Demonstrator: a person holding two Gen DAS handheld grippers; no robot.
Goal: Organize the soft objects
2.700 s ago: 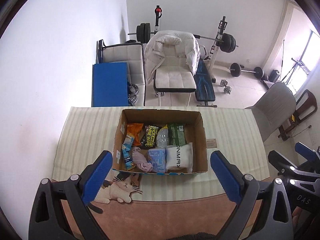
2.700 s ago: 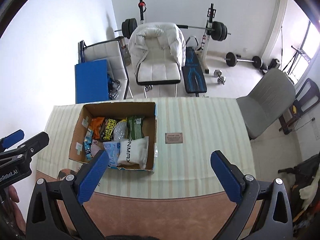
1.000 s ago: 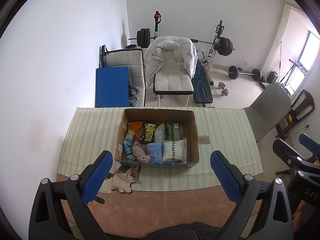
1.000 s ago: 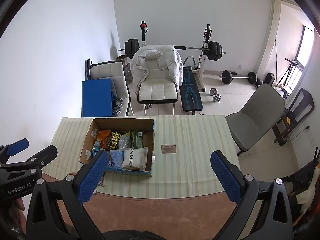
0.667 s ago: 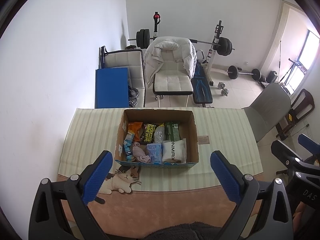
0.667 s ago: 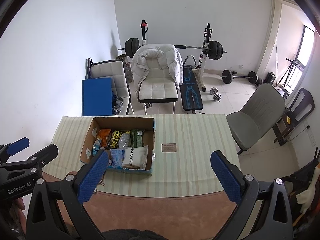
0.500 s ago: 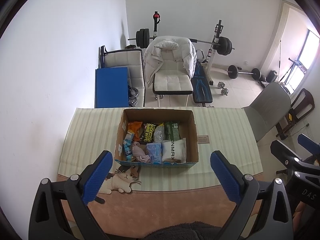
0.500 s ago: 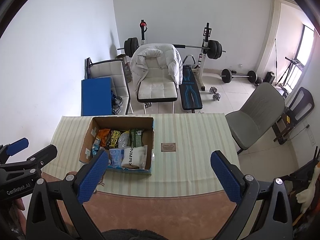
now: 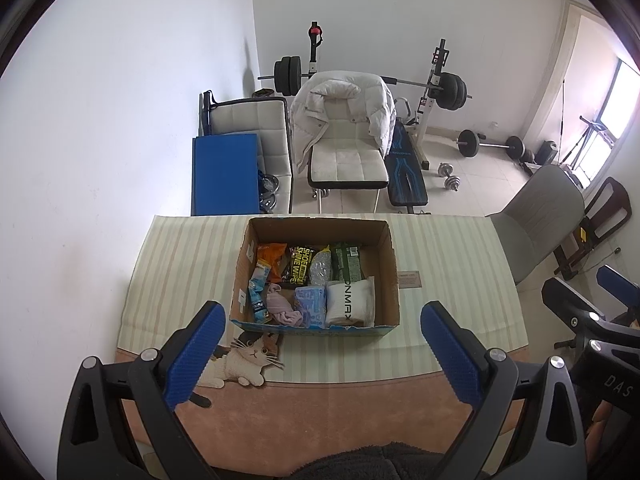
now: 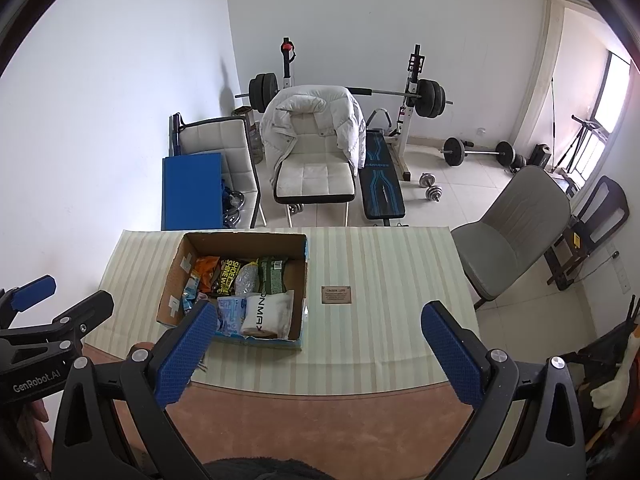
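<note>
An open cardboard box [image 9: 389,264] [image 10: 301,308] stands on the striped tablecloth. It holds soft packs: a white pillow pack [image 9: 351,305] [image 10: 269,312], a blue wipes pack [image 9: 310,304] [image 10: 230,312], a pink cloth [image 9: 280,305], an orange bag [image 9: 271,256], a black wipes pack [image 9: 299,264] and a green pack [image 9: 347,260]. My left gripper [image 9: 320,344] is open and empty, held high above the table's near edge. My right gripper [image 10: 318,340] is open and empty, held high to the right of the box.
A small brown card [image 10: 336,294] lies right of the box. A cat picture [image 9: 244,360] shows on the mat by the near edge. Beyond the table stand a white chair with a jacket [image 9: 344,136], a blue mat [image 9: 224,176], a weight bench and a grey chair [image 10: 512,224].
Both grippers have drawn back and up from the box, which looks smaller now. In the last half second almost nothing moved. Both stay open and empty.
</note>
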